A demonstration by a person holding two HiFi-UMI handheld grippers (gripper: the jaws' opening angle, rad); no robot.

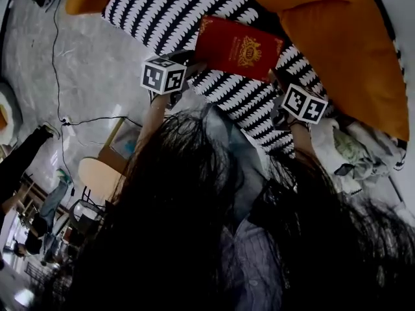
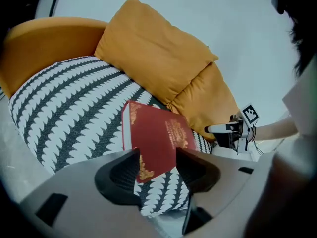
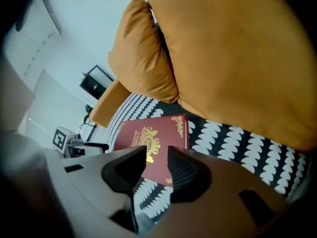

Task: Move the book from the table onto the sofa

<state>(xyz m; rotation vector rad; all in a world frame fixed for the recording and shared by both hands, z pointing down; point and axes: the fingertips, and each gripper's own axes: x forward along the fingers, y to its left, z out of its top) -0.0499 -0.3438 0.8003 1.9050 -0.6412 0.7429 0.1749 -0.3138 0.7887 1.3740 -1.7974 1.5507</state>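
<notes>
The red book (image 1: pixel 237 47) with a gold crest lies flat on the sofa's black-and-white striped seat (image 1: pixel 168 11). In the head view my left gripper (image 1: pixel 187 62) is at the book's left edge and my right gripper (image 1: pixel 277 78) at its right corner. In the left gripper view the left gripper (image 2: pixel 157 158) stands open, and the book (image 2: pixel 153 133) lies just beyond its jaws, untouched. The right gripper (image 3: pixel 157 155) has its jaws partly apart with nothing pressed between them; the book (image 3: pixel 151 138) lies past its tips.
Two orange cushions (image 2: pixel 158 53) lean on the sofa's back behind the book. Grey floor with a black cable (image 1: pixel 61 57) lies to the left, with a round wooden table (image 1: pixel 97 173) on it. Dark hair (image 1: pixel 194 238) hides the lower head view. Pale cloth (image 1: pixel 350 151) lies at right.
</notes>
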